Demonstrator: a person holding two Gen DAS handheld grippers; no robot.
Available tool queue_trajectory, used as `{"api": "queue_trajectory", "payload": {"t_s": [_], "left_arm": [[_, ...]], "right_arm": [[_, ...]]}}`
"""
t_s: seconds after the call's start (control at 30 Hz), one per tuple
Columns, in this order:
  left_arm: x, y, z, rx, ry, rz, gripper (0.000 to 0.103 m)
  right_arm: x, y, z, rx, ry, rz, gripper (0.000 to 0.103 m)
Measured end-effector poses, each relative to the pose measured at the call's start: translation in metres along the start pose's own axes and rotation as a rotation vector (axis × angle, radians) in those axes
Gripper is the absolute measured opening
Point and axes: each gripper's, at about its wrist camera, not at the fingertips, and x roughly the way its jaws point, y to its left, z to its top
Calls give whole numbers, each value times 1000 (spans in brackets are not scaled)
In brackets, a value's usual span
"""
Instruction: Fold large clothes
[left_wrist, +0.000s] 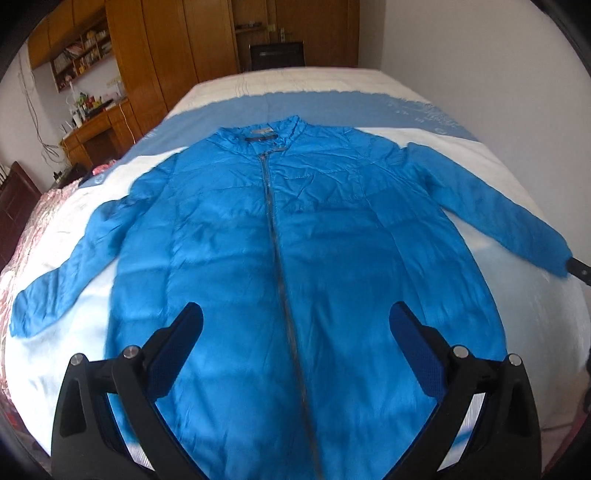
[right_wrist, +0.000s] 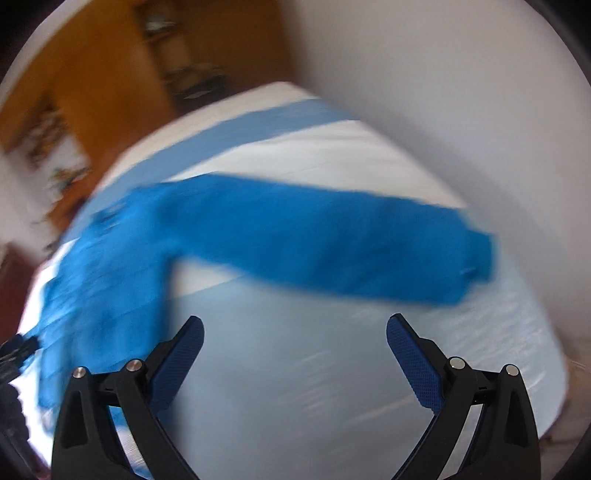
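A bright blue zip-up jacket (left_wrist: 295, 236) lies flat and front-up on the bed (left_wrist: 546, 310), collar far, hem near, both sleeves spread outward. My left gripper (left_wrist: 295, 325) hovers open over the lower front, its fingers either side of the zipper (left_wrist: 275, 229). In the blurred right wrist view, the jacket's right sleeve (right_wrist: 332, 247) stretches across the sheet. My right gripper (right_wrist: 295, 332) stands open just short of that sleeve with nothing between its fingers. A black piece of the right gripper (left_wrist: 580, 270) shows beside the sleeve cuff in the left wrist view.
The bed has a white cover with a pale blue band (left_wrist: 325, 110) beyond the collar. A white wall (left_wrist: 498, 74) runs along the right. Wooden wardrobes (left_wrist: 177, 55), shelves and a cluttered desk (left_wrist: 96, 122) stand at the left and back. Pink bedding (left_wrist: 37, 229) lies at the left edge.
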Motion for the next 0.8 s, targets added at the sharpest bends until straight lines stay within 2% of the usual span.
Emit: {"api": "queue_trajectory", "payload": {"t_s": [0.1,0.27,0.5,0.53,0.6,0.67,0.7,0.73,0.8], "left_arm": [[37,-7,26,-1,70,-31,100],[84,-17,53,-28,147,-62,99],[115,-32,78,-37,165,-113,99],[117,-33,80,-37,166,-119,99],[122,-39,86,-35,167,-129,94],[126,-41,89,-33,169,-136,87],[129,-42,90,-33,174,-142,77],[131,-42,90,-34,180,-149,73],[137,-43,91,-43,192,-155,60]], "right_arm": [[22,-50,24,76,48,-79,99],[44,-109,39,206,118,-115,99],[75,-165,44,351,180,-41,99],[81,-171,43,368,189,-11,96],[92,-174,42,404,209,60,93],[96,-178,44,418,204,78,93],[98,-175,47,418,202,77,86],[100,-171,50,419,196,74,79],[106,-166,57,405,200,50,55]]}}
